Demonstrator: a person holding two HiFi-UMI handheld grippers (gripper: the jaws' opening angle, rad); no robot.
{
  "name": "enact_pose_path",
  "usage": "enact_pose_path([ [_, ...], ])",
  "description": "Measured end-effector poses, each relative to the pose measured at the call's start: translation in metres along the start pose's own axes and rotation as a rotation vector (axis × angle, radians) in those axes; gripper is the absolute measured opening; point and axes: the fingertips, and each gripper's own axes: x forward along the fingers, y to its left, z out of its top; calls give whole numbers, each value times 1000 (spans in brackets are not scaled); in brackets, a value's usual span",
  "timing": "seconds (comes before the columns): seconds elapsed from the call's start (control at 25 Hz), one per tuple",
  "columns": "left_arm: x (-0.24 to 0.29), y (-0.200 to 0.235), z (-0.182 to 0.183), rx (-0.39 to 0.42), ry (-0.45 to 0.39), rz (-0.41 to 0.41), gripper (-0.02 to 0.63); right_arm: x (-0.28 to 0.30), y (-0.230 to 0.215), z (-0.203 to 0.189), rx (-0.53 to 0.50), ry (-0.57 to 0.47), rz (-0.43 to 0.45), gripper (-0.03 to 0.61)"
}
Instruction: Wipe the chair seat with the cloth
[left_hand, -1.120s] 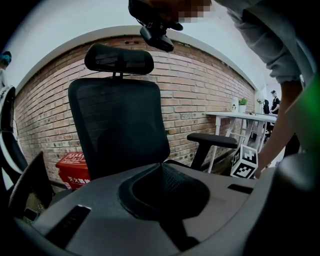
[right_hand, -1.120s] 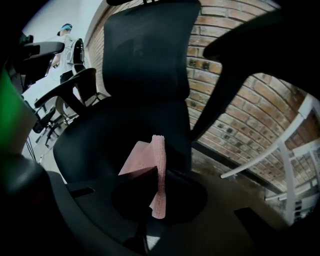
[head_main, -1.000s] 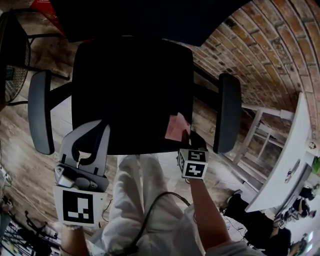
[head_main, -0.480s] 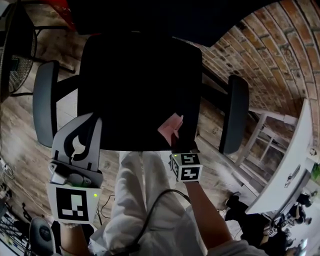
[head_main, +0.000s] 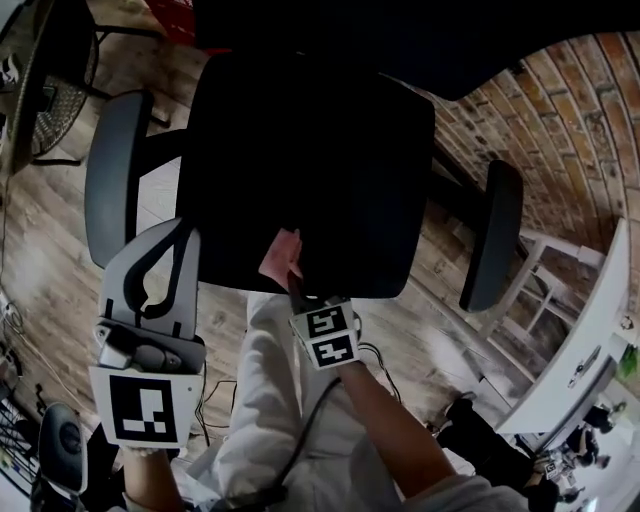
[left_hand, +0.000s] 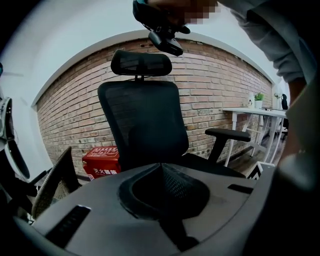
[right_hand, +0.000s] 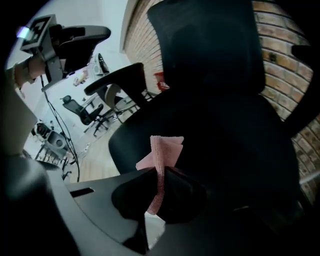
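The black chair seat (head_main: 310, 160) fills the middle of the head view. A pink cloth (head_main: 281, 257) lies at the seat's front edge, pinched in my right gripper (head_main: 291, 277), which is shut on it. In the right gripper view the cloth (right_hand: 163, 152) stands up from between the jaws of the right gripper (right_hand: 158, 172), over the seat (right_hand: 225, 130). My left gripper (head_main: 182, 233) hangs off the seat's front left corner, jaws together and empty. In the left gripper view the left gripper (left_hand: 161, 166) faces the chair's backrest (left_hand: 142, 120).
Grey armrests flank the seat, one on the left (head_main: 110, 180) and one on the right (head_main: 490, 235). A brick wall (head_main: 560, 110) and a white table (head_main: 590, 330) are on the right. A red box (left_hand: 101, 160) sits on the wooden floor behind the chair.
My right gripper has slid the cloth leftward along the seat's front edge. The left gripper has stayed shut beside the seat.
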Motion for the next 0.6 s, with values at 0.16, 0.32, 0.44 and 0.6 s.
enact_pose_path([
  [0.16, -12, 12, -7, 7, 6, 22, 18, 21, 51, 14, -120, 4, 103, 55],
  [0.32, -23, 20, -14, -12, 6, 43, 18, 36, 91, 29, -214, -3, 169, 55],
  [0.44, -29, 25, -19, -15, 8, 51, 18, 48, 117, 38, -256, -8, 204, 55],
  [0.6, -32, 28, -20, -35, 1, 59, 18, 56, 142, 49, -313, -13, 245, 55],
])
